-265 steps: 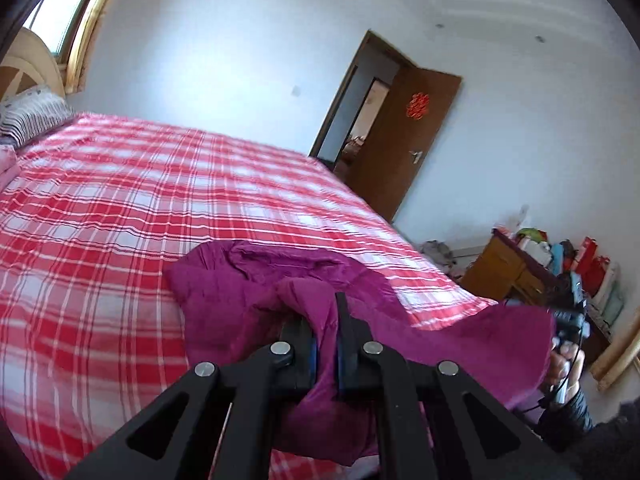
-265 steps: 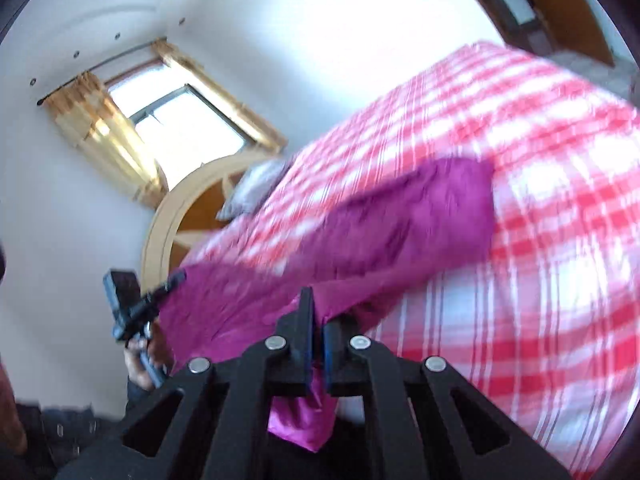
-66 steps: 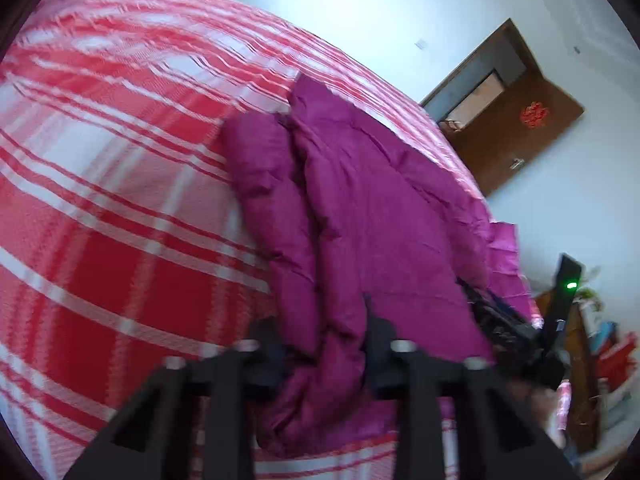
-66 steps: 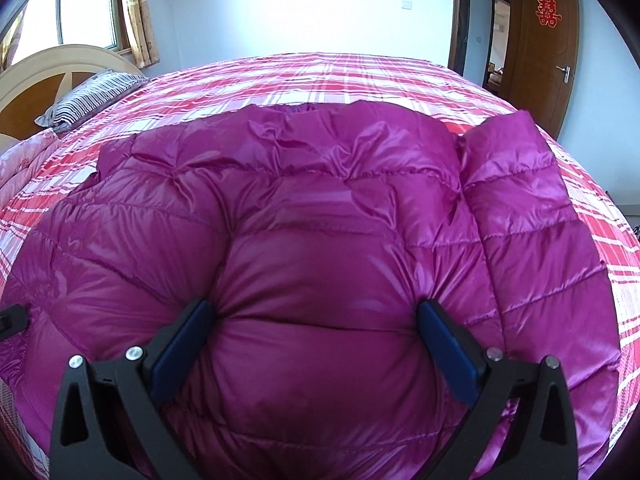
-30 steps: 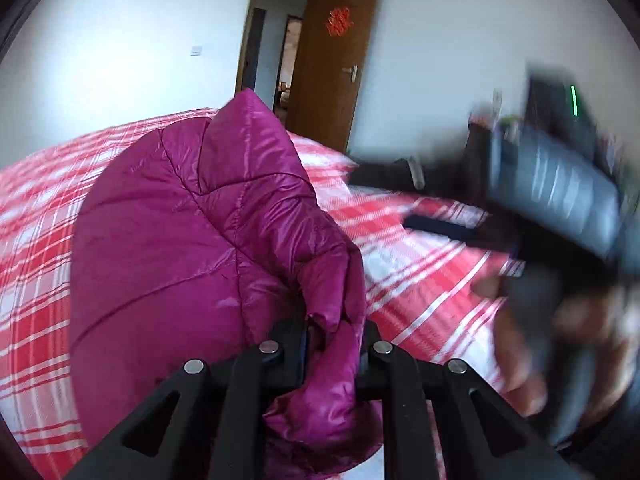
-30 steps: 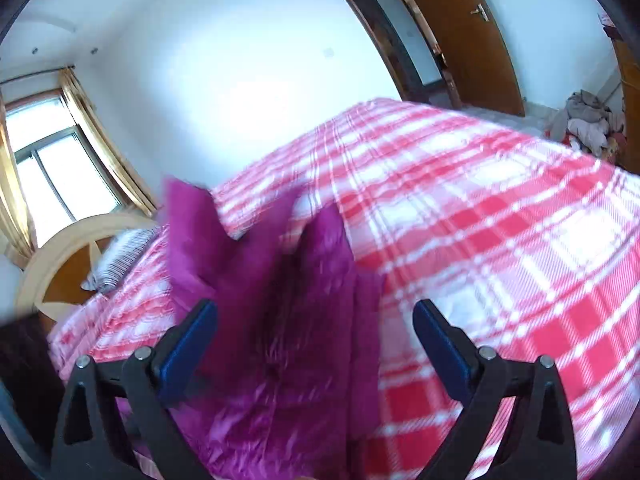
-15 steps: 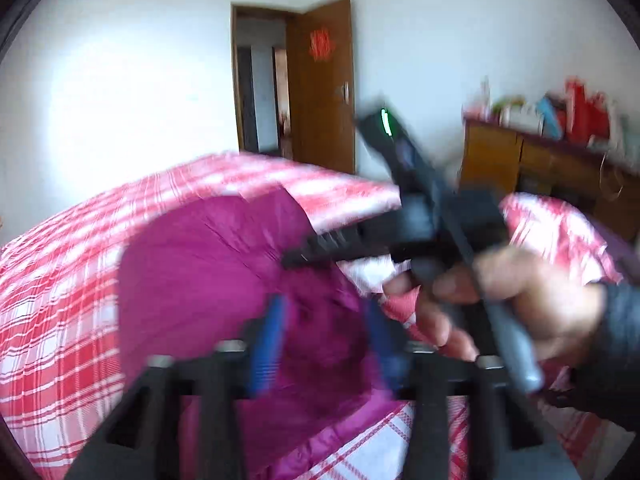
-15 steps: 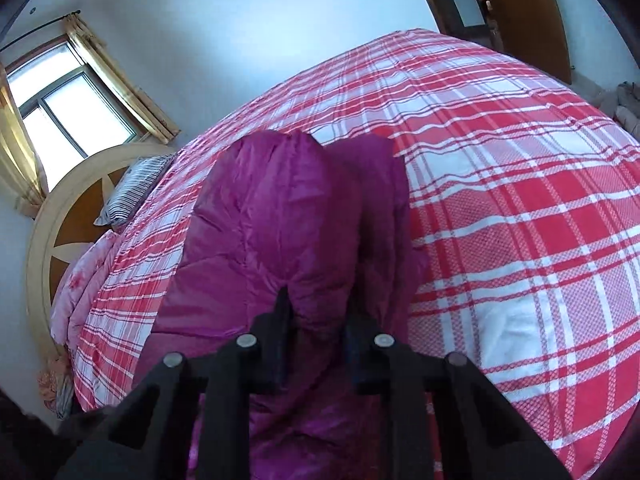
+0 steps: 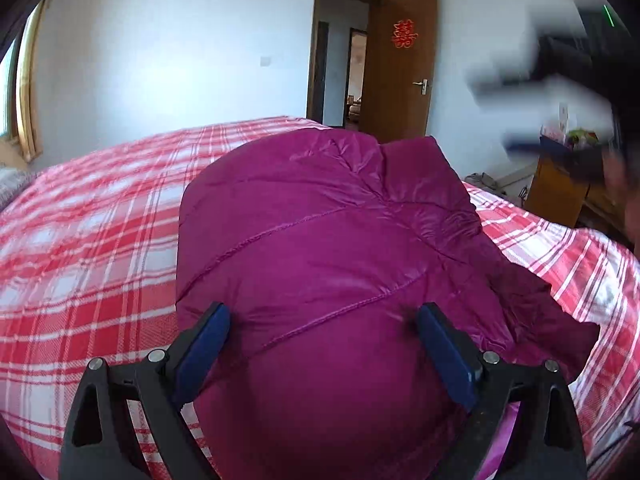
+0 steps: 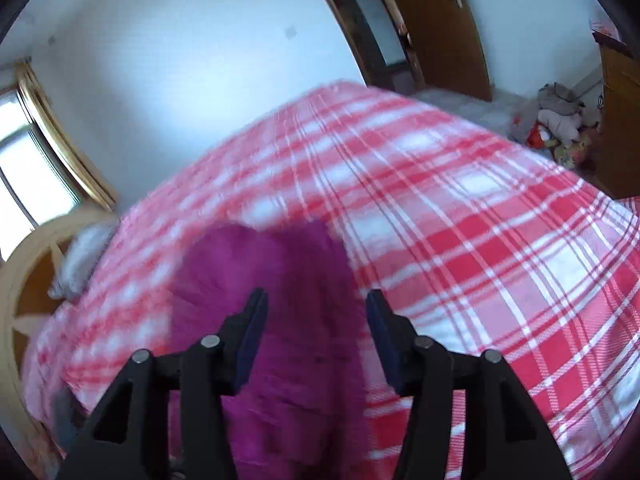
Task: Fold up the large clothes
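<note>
A: Start with your left wrist view. Your left tool (image 9: pixel 322 354) is spread wide and its jaws are opening; the purple down jacket (image 9: pixel 328 264) bulges up between the blue pads (image 9: pixel 204 346), but they look to sit at its sides rather than pinch it, so I'd say you hold nothing there.

B: And where does the jacket lie?

A: It sits bundled on the red checked bed (image 9: pixel 88 248), near the edge closest to you, with a loose flap trailing off to the right. Your other hand (image 9: pixel 624 184) shows only as a blur at the right edge.

B: Now the right wrist view?

A: It's smeared by motion. Your right tool (image 10: pixel 314 330) stands partly apart and its jaws are opening too. The jacket (image 10: pixel 276 280) runs below and between the fingers, yet the pads seem clear of it, so that tool grips nothing either.

B: What could go wrong from here?

A: In my judgement the padding is puffy and slick, so with both tools off it the bundle may spring open and undo your fold. That trailing flap could also slide toward the bed's edge and drag the rest after it. If you press down to flatten it, keep your pads from snagging a seam
</note>
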`<state>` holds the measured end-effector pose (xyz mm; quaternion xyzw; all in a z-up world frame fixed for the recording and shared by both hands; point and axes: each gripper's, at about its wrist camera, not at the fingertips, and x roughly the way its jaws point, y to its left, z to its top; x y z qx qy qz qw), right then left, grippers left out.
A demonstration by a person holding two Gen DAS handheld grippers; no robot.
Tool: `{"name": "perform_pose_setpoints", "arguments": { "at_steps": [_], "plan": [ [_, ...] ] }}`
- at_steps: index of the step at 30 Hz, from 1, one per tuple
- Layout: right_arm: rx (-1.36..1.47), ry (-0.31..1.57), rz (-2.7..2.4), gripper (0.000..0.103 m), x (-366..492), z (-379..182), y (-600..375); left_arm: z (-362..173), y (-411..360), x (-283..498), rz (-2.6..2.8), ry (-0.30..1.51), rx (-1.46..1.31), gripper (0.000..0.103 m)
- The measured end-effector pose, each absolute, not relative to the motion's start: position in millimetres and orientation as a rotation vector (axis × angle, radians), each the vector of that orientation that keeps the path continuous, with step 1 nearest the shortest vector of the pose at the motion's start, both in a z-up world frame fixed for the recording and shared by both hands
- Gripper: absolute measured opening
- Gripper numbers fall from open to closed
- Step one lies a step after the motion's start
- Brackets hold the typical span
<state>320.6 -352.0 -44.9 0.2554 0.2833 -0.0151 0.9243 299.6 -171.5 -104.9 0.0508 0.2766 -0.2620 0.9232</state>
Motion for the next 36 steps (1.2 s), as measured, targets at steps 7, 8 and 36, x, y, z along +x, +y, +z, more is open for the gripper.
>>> {"name": "perform_pose_setpoints", "arguments": {
  "at_steps": [7,8,36],
  "plan": [
    [0.707,0.428,0.334,0.08,375,-37,-307,-92,-154,319,-0.503,0.552,0.088,0.095],
    [0.709,0.43,0.311,0.081,384,-48,-309,-84,-141,321,-0.481,0.528,0.073,0.095],
    [0.636,0.657,-0.074,0.08,406,-164,-359,-122,-198,455,-0.109,0.806,0.004,0.099]
  ]
}}
